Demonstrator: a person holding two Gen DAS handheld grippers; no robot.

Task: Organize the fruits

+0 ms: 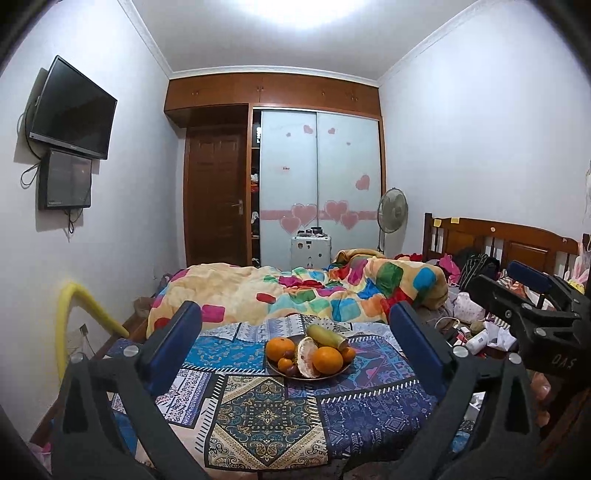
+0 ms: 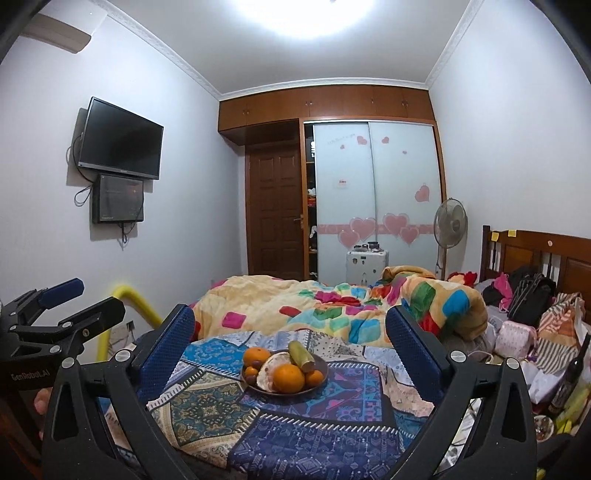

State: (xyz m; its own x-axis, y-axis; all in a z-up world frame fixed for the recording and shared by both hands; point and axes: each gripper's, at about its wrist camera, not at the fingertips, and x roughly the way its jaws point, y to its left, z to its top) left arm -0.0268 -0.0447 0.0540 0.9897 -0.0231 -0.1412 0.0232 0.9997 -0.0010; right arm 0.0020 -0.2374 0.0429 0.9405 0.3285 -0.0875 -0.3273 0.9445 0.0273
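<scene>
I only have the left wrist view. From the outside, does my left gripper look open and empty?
Observer: Yes. The right wrist view catches the left gripper from the side, jaws apart, with nothing between them.
Operator: What's on the far right that my view cuts off?
Observer: A dark bottle stands upright at the right edge, just below a striped bag.
Operator: Anything high on the left wall?
Observer: An air conditioner is mounted near the ceiling, above and left of the television.
</scene>
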